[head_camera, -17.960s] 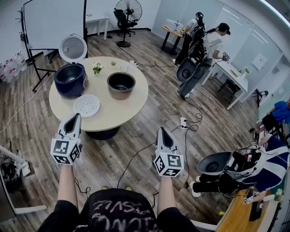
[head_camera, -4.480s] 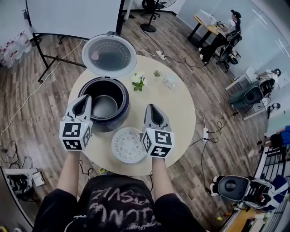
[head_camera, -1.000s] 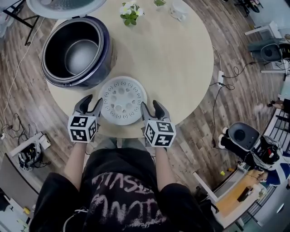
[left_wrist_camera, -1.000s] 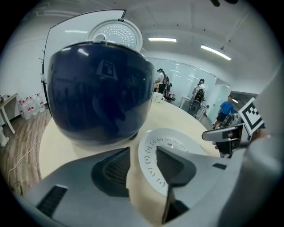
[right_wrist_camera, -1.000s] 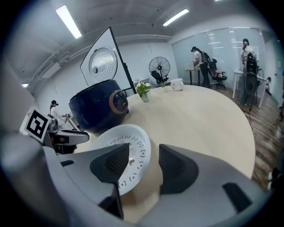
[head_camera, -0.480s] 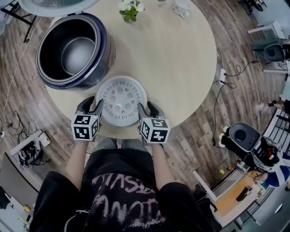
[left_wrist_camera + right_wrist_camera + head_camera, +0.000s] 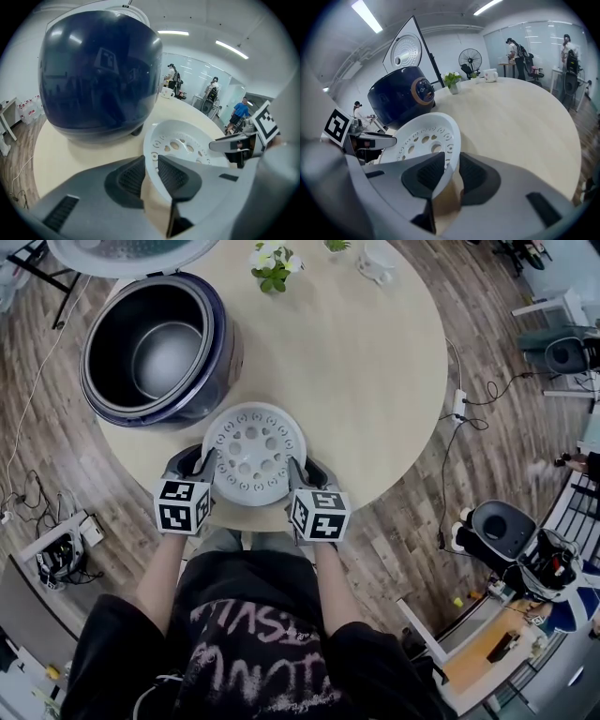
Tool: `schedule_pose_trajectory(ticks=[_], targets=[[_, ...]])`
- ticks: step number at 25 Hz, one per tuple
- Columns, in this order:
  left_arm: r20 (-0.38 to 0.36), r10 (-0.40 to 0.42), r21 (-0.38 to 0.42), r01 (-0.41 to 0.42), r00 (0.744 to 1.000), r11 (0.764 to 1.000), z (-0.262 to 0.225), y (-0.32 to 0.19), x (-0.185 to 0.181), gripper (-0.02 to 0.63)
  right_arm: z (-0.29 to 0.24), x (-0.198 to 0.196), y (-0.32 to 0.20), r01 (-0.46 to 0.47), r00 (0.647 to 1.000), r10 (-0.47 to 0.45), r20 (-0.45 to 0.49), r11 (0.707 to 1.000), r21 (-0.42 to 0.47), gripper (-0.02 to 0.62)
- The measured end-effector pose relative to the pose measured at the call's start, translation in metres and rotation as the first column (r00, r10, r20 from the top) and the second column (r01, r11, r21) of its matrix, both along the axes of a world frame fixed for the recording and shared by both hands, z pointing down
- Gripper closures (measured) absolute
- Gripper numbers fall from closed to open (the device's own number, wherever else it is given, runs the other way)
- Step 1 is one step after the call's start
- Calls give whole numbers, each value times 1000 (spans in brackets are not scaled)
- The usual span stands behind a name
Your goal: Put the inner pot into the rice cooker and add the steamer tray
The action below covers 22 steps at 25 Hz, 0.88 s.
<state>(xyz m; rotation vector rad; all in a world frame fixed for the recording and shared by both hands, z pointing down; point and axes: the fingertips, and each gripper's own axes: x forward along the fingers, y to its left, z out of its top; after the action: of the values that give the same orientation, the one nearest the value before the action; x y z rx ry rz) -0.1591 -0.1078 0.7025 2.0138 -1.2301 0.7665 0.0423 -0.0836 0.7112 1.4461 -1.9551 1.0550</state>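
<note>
**Desk:** What have you got hold of?

**Me:** My left gripper point(image 7: 151, 165) has just been closing, and its ribbed pads now pinch the tray point(image 7: 180, 139) by its rim. My right gripper point(image 7: 451, 165) has done the same on the opposite rim.

**Desk:** Where's the tray?

**Me:** At the near edge of the table point(image 7: 375, 381), just beside the cooker point(image 7: 221, 338). I can't tell whether it's lifted.

**Desk:** Progress?

**Me:** The pot point(image 7: 167, 357) is already in the cooker, with the lid point(image 7: 131, 251) up. I'd call the first half done. What's left is carrying the tray over and seating it.

**Desk:** Materials?

**Me:** The tray's a white, shallow, round dish with rings of holes and a thin upturned rim, probably hard plastic. The pot is dull grey metal, the cooker glossy dark blue, the table pale and smooth.
</note>
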Motion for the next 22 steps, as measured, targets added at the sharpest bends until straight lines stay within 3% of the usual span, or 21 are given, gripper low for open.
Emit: schedule_pose_trajectory(ticks=[5,11,18,22], targets=[[-29,2,54,0,1000,999,-25,-8,10,516,-22,10,-5,-29,999,30,-20,998,54,497],[-65,45,187,-32,997,982,-77,-28,30,518,-70,30,-20,-68,996,78,-47,981,182,499],[-83,79,347,-46,993,937,-150,-48,48,521,-142,48,-35,-123,991,136,-16,935,332,506],[-86,76,443,-30,993,896,-194,-59,48,522,-185,49,-49,-128,990,137,9,897,424,509]])
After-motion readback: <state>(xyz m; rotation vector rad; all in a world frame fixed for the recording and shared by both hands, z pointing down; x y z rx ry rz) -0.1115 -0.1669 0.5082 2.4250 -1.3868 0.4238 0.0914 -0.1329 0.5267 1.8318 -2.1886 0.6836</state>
